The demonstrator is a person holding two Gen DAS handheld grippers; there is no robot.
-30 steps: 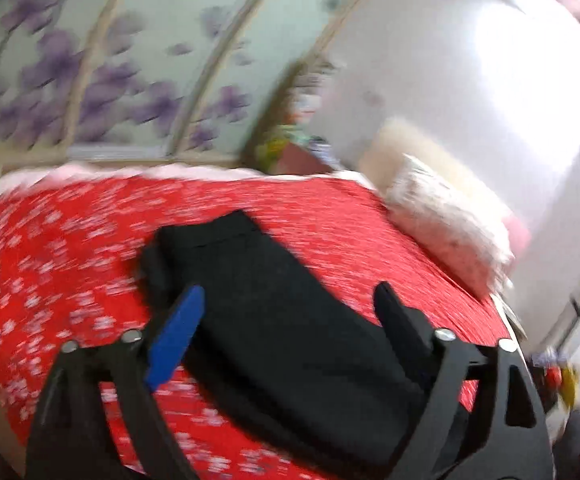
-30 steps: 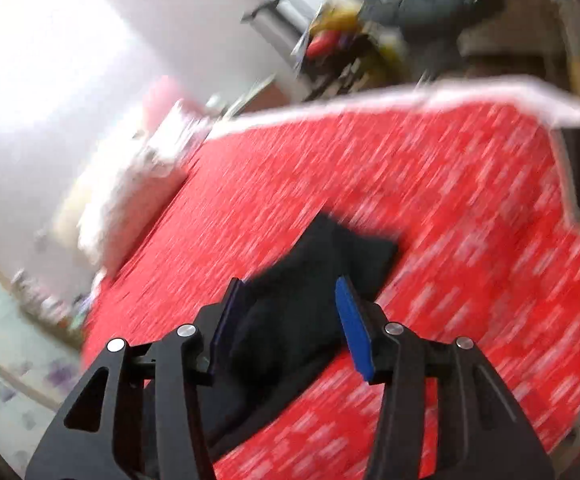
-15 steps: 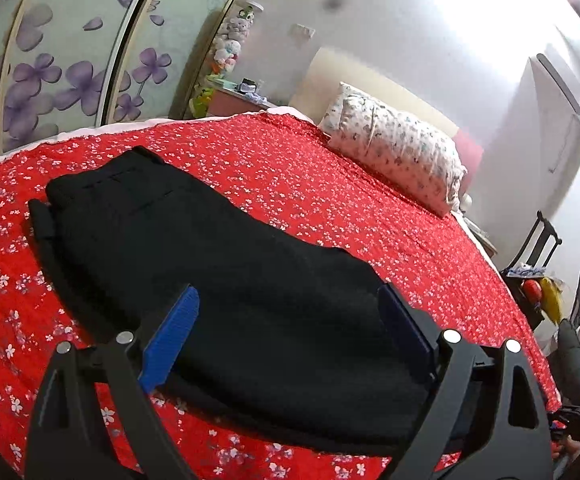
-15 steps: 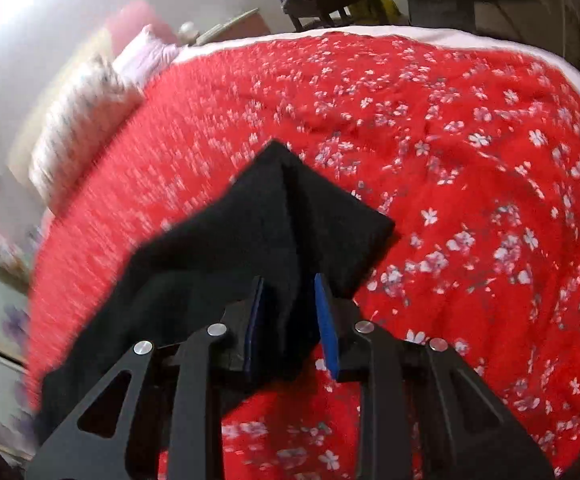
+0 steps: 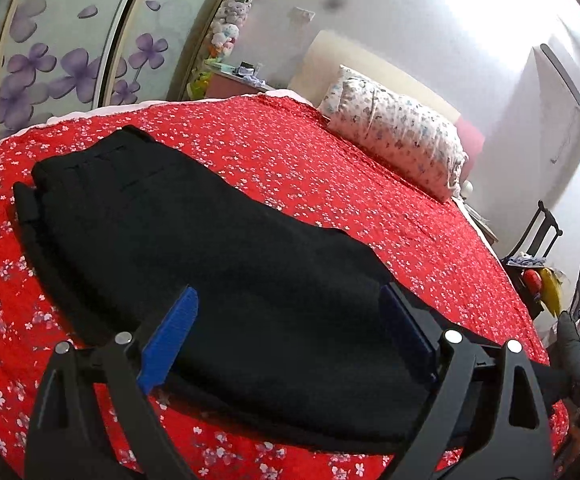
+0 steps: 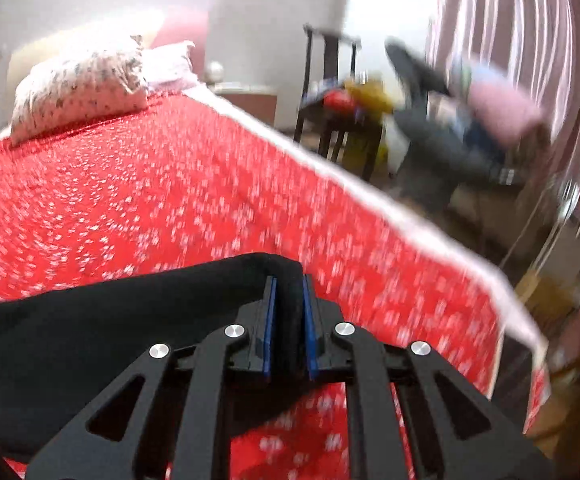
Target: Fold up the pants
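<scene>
Black pants (image 5: 209, 248) lie folded lengthwise on the red flowered bedspread (image 5: 330, 176), waistband at the far left. My left gripper (image 5: 290, 320) is open, its blue pads spread wide just above the near part of the pants. In the right wrist view my right gripper (image 6: 288, 300) is shut on the leg end of the pants (image 6: 109, 320) and holds that fold of cloth raised off the bedspread (image 6: 149, 192).
A flowered pillow (image 5: 398, 140) lies at the head of the bed; it also shows in the right wrist view (image 6: 77, 88). Wardrobe doors with purple flowers (image 5: 49, 60) stand behind. A cluttered chair (image 6: 342, 96) and curtain (image 6: 530, 40) stand beyond the bed's edge.
My right gripper closed on the leg end of the pants and swung up and round with it. My left gripper stayed open and settled low over the pants.
</scene>
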